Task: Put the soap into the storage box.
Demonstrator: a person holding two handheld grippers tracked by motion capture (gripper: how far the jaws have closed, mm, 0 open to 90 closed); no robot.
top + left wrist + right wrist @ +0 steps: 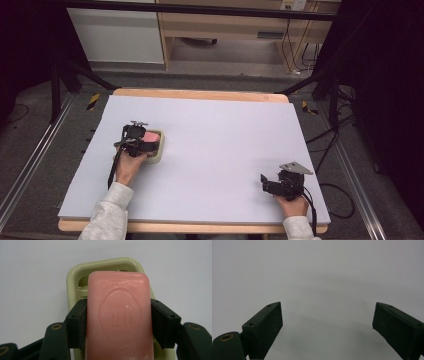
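Half the pale green soap dish (pixel 75 277) is hidden under the pink soap bar (pixel 119 315), whose near end is cut off at the frame's bottom edge. Stamped lettering is hard to read. The bar's long axis runs away from the left hand-held gripper (pixel 119 326), which pinches its long sides over the dish, left of the bench (pixel 225 135) centre. The right hand-held gripper (pixel 327 327) is spread wide, w/ nothing between.

Lab: rig frame (pixel 200 10), loose cables (pixel 325 145)
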